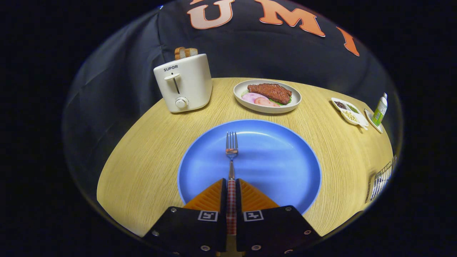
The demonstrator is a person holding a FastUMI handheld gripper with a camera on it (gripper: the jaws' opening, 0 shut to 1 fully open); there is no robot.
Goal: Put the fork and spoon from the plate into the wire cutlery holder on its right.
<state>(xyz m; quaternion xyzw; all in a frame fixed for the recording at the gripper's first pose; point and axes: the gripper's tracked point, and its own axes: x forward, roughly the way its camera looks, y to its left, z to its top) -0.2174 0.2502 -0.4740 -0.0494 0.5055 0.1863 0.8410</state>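
A metal fork (231, 150) with a checked red-and-white handle lies over the blue plate (278, 160), tines pointing away from me. My gripper (231, 182) is shut on the fork's handle, which runs back between both fingers. Whether the fork rests on the plate or hangs just above it I cannot tell. The wire cutlery holder (381, 179) stands on the wooden table to the right of the plate, partly cut off. I see no spoon on the plate.
A white toaster (184, 84) with bread in it stands beyond the plate to the left. A white dish of meat (267, 95) sits straight beyond. A small divided dish of condiments (349, 111) and a green bottle (380, 109) are at the far right.
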